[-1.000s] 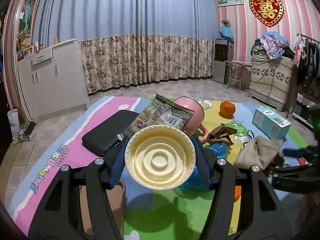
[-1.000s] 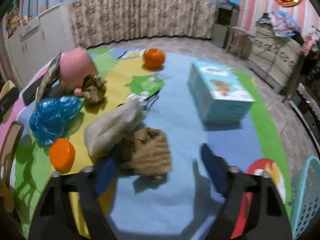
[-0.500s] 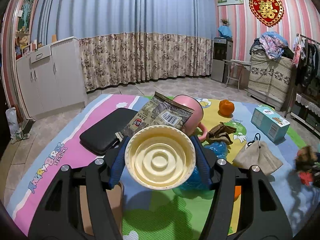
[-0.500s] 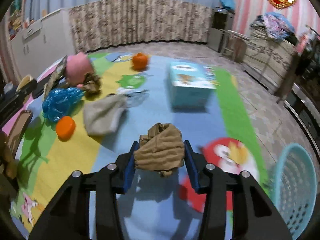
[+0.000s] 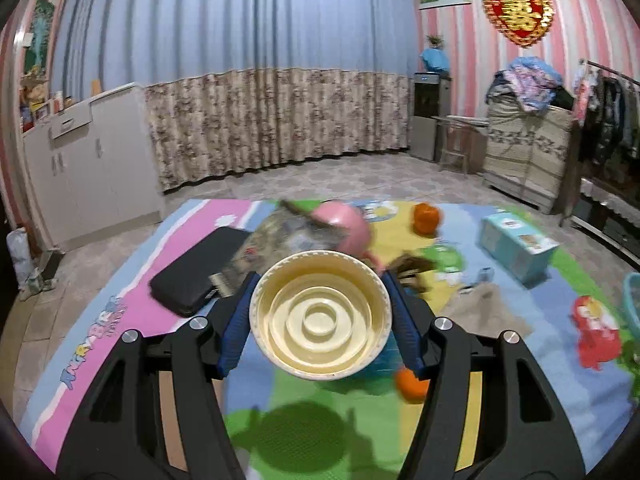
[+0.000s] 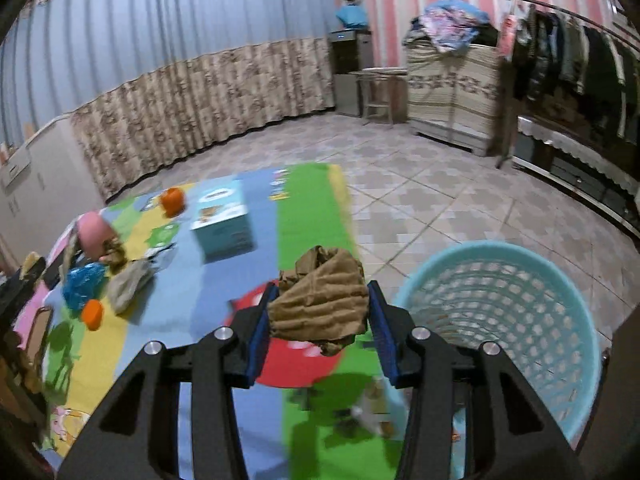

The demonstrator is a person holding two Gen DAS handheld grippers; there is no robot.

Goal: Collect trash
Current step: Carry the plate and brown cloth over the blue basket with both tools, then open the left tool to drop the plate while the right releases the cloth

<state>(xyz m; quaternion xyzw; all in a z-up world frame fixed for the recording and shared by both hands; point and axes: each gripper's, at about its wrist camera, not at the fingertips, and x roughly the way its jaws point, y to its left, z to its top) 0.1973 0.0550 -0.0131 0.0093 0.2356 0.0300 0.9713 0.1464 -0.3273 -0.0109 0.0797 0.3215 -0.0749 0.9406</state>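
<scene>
My left gripper (image 5: 320, 324) is shut on a cream plastic cup (image 5: 320, 320), held bottom towards the camera above the play mat (image 5: 120, 308). My right gripper (image 6: 318, 322) is shut on a crumpled brown paper wad (image 6: 320, 300), held above the mat just left of a light blue laundry-style basket (image 6: 512, 320). On the mat lie a blue plastic bag (image 6: 82, 282), a beige crumpled bag (image 6: 130, 284), a second brown paper wad (image 6: 114, 254), a snack packet (image 5: 280, 232) and an orange lid (image 6: 93, 314).
A pink mug (image 5: 344, 226), an orange fruit (image 5: 426, 218), a tissue box (image 5: 516, 244) and a black case (image 5: 196, 270) lie on the mat. A white cabinet (image 5: 80, 168) stands left; a clothes rack (image 6: 580, 60) and covered furniture (image 6: 452, 80) stand right on tiled floor.
My right gripper closed on the brown paper wad, lifted it off the mat and swung right to beside the blue basket. My left gripper keeps holding the cup and shifted slightly.
</scene>
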